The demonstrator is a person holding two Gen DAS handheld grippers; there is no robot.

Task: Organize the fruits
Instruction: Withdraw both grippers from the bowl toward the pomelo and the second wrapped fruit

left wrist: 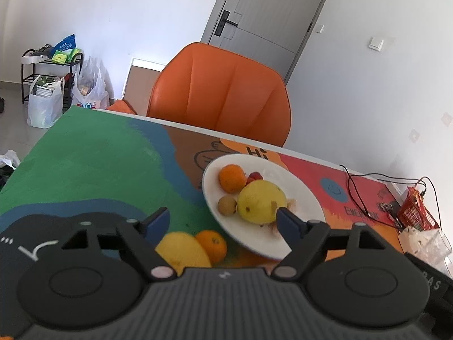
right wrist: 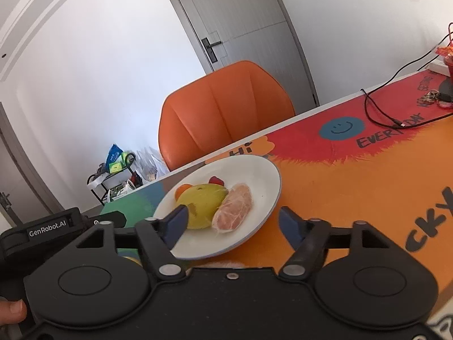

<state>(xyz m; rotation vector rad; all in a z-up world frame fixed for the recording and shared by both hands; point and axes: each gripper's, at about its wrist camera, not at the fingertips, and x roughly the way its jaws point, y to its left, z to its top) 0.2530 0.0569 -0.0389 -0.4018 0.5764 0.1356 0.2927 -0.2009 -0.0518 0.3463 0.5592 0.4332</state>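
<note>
Left gripper [left wrist: 223,221] and right gripper [right wrist: 232,221] — both spread wide, empty. Glossy round white plate [right wrist: 266,175] carries a smooth yellow pomelo [left wrist: 260,201] — beside it, a membrane-veined peeled segment [right wrist: 233,211].

Left gripper [left wrist: 223,221] with jaws wide apart; right gripper [right wrist: 233,221] likewise, both empty

Colourful cartoon-printed tabletop [left wrist: 93,153] carrying round white ceramic plate [left wrist: 304,195] near far edge. Yellow lemon [left wrist: 181,250] and small orange tangerine [left wrist: 212,245] lying touching, directly on tabletop, just beside plate. Thin black cable [right wrist: 379,116] trailing across red area. Red plastic basket [left wrist: 414,211] and clear plastic container [left wrist: 424,240] sitting at right end.
</note>
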